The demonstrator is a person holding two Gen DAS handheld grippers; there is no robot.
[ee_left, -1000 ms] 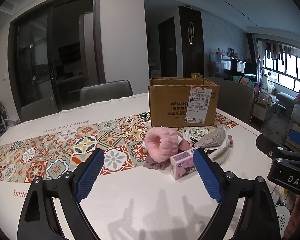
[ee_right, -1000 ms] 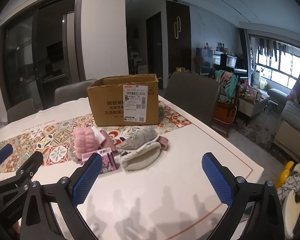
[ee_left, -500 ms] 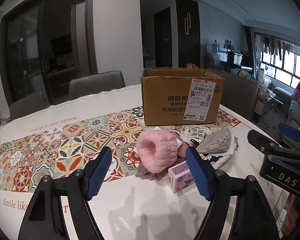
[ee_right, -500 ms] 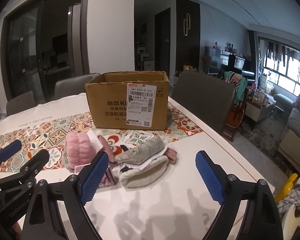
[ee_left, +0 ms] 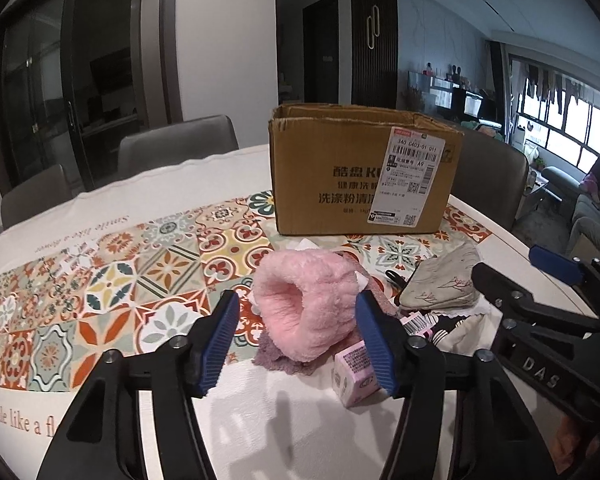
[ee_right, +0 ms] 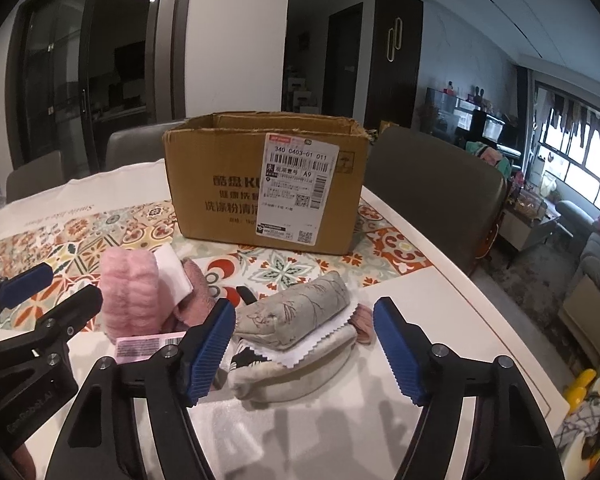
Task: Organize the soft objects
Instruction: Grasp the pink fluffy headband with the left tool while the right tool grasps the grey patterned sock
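A fluffy pink band [ee_left: 300, 312] lies on a purple cloth [ee_left: 272, 354] in the left wrist view, with a small pink carton [ee_left: 354, 372] beside it. My left gripper [ee_left: 296, 297] straddles the pink band, its jaws closing; the left pad stands clear of it. In the right wrist view a grey fabric pouch [ee_right: 296, 312] rests on a cream padded item [ee_right: 300, 372]. My right gripper [ee_right: 305, 303] has its jaws closing around that bundle, with gaps on both sides. An open cardboard box [ee_right: 220, 184] stands behind the pile.
The pile sits on a white table with a patterned tile runner [ee_left: 112, 280]. Grey chairs [ee_right: 436, 192] stand at the far and right sides. The table's right edge [ee_right: 512, 344] drops to the floor close beside the bundle.
Both grippers have come forward and lower toward the pile, which now looks larger. Both pairs of jaws have narrowed around the pink band and the grey bundle.
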